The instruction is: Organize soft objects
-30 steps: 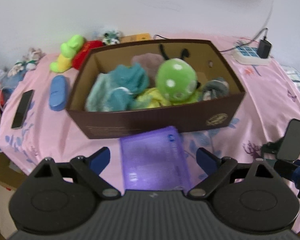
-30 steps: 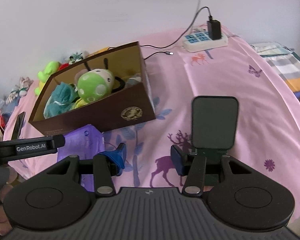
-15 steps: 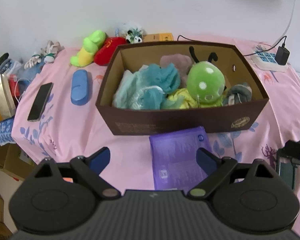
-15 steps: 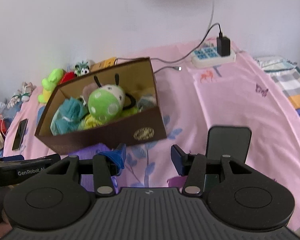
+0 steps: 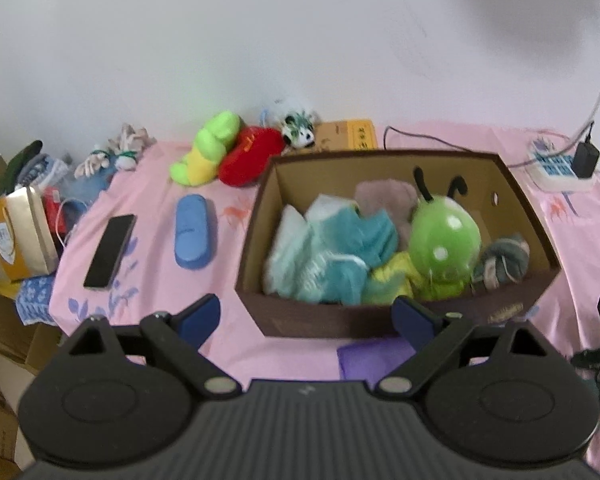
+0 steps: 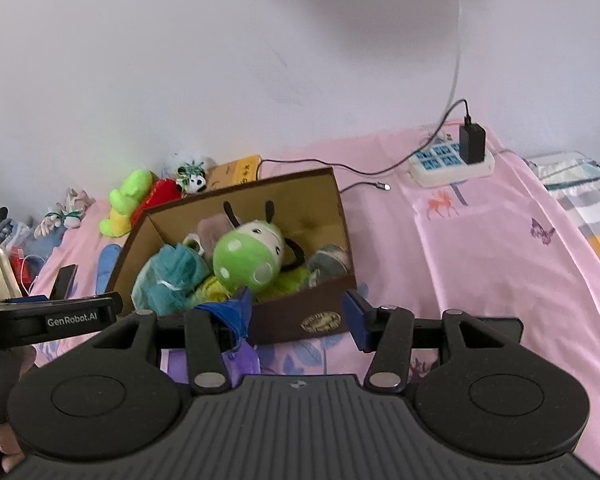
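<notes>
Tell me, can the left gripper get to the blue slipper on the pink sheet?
Probably yes. The left gripper is open and empty, and the blue slipper lies alone on bare sheet, left of the box, with nothing between.

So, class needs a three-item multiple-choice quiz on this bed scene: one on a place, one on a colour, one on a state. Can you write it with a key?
1. Where does the green ladybug plush lie?
A. inside the brown cardboard box
B. on the power strip
C. beside the phone

2. What colour is the glasses case on the pink sheet?
A. red
B. blue
C. yellow

3. How is the left gripper?
A. shut on a sock
B. shut on the phone
C. open and empty

Key: 1 A, its head and black feelers show between the box walls, among teal cloths. 2 B, it lies blue between the black phone and the box. 3 C, the blue pads stand far apart with nothing between them.
</notes>
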